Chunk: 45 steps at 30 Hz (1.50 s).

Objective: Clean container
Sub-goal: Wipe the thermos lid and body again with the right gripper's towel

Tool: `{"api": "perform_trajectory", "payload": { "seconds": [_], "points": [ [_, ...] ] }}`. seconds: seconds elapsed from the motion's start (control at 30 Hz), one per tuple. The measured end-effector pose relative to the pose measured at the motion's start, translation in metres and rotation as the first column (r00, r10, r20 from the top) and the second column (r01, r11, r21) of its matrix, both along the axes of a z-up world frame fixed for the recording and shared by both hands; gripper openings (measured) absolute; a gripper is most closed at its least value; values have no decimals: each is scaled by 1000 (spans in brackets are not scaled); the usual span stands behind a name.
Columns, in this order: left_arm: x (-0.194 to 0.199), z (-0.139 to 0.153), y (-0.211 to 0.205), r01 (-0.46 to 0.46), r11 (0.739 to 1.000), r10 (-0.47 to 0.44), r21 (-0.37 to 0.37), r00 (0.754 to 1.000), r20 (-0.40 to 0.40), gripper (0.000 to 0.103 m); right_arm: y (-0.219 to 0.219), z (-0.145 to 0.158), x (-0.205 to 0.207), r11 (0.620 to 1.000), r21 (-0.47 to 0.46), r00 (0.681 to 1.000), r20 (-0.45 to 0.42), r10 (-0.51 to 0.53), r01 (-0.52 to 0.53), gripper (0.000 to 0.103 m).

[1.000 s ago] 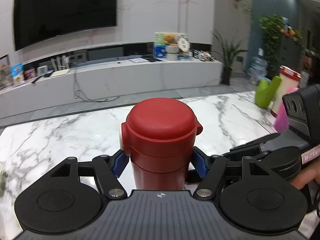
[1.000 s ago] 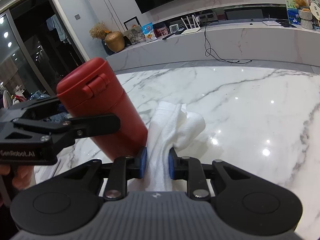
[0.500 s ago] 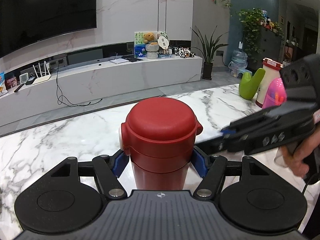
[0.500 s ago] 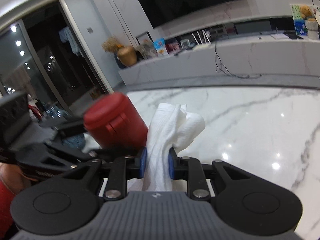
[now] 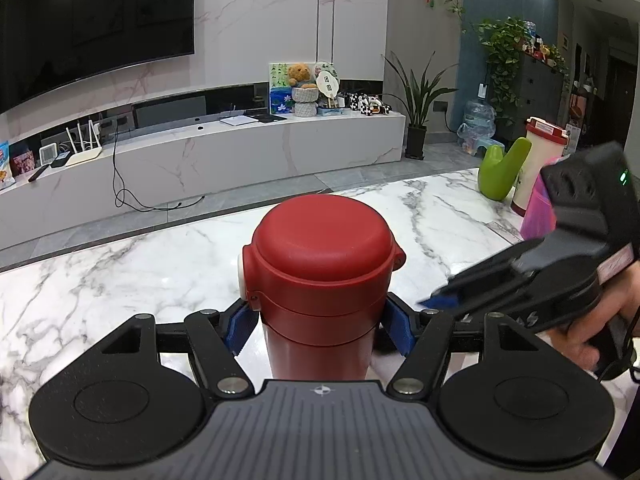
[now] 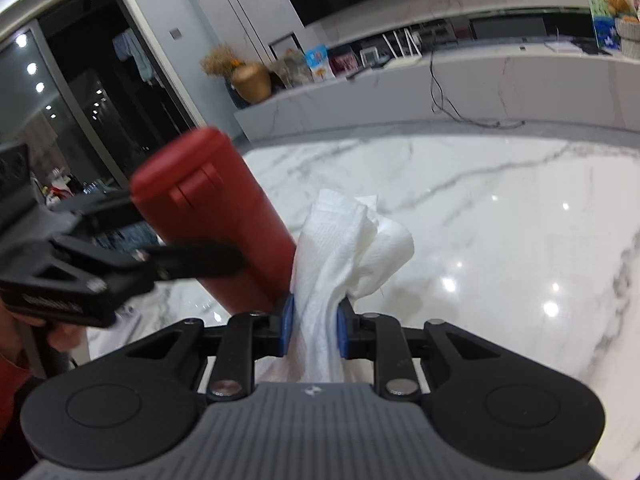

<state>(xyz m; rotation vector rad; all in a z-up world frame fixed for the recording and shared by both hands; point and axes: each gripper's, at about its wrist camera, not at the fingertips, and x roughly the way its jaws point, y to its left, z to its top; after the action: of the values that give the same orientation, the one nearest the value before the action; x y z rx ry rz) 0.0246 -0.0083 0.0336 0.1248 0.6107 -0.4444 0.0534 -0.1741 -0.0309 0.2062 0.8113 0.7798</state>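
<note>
**Red flask held up, tissue brought against its side**

Swinging back toward the flask since half a second ago, the right gripper [image 6: 313,330] is now pressing its wad of white paper towel [image 6: 344,256] against the lower wall of the red cylindrical insulated flask [image 6: 216,220], which had been drifting away to the left. The right fingers are pinching narrowly on the towel. The left gripper [image 5: 320,326] is clamping the flask [image 5: 322,268] just under its domed red lid, blue pads [image 5: 240,326] touching both sides, and is holding it above the white marble table [image 5: 120,276].

Lettering on the left gripper's body is showing in the right wrist view, but it is too blurred to read (motion smear).

Open marble is stretching ahead and to the right of the towel; the table's far edge is meeting grey floor.

Only the left wrist view is showing the green curved plastic container [image 5: 502,172], the white cup with a red lid [image 5: 538,168] and the pink container [image 5: 538,212] near the table's right edge. Only the right view is showing the towel.
</note>
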Motion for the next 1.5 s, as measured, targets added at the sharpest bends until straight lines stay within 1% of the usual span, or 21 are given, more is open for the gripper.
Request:
{"api": "perform_trajectory", "payload": {
  "seconds": [0.17, 0.3, 0.57, 0.7, 0.9, 1.0, 1.1, 1.23, 1.4, 1.5],
  "points": [
    [0, 0, 0, -5, 1000, 5, -1, 1000, -2, 65, 13, -20, 3, 998, -66, 999, -49, -7, 3, 24],
    [0, 0, -1, -13, 1000, 13, -6, 1000, -5, 65, 17, -33, 4, 996, -90, 997, -77, -16, 10, 25],
    [-4, -1, 1, -44, 999, 43, -22, 999, -15, 66, 21, -33, -2, 993, -121, 997, -73, -23, 14, 24],
    [-7, 0, 2, -60, 998, 59, -24, 998, -17, 66, 27, -28, -6, 989, -148, 997, -76, -11, -1, 25],
    [-11, 2, 2, -71, 997, 70, -23, 997, -14, 66, 28, -25, -15, 987, -157, 996, -88, 24, -37, 25],
    [-11, 2, 3, -54, 998, 54, -19, 998, -10, 62, 25, -22, -18, 988, -146, 996, -78, 35, -47, 24],
    [-8, 2, 5, -24, 1000, 24, -13, 1000, -10, 62, 17, -14, -17, 993, -112, 998, -52, 34, -40, 24],
    [-4, 2, 8, 17, 1000, -17, -7, 1000, -10, 62, 1, 3, -13, 1000, -18, 1000, -4, 13, -13, 24],
    [-3, 2, 11, 64, 998, -64, 0, 998, -14, 62, -12, 29, -14, 996, 87, 996, 91, 1, -9, 24],
    [-4, 2, 11, 73, 997, -73, 4, 997, -17, 62, -13, 42, -17, 994, 103, 989, 148, 19, -35, 24]
  ]
}}
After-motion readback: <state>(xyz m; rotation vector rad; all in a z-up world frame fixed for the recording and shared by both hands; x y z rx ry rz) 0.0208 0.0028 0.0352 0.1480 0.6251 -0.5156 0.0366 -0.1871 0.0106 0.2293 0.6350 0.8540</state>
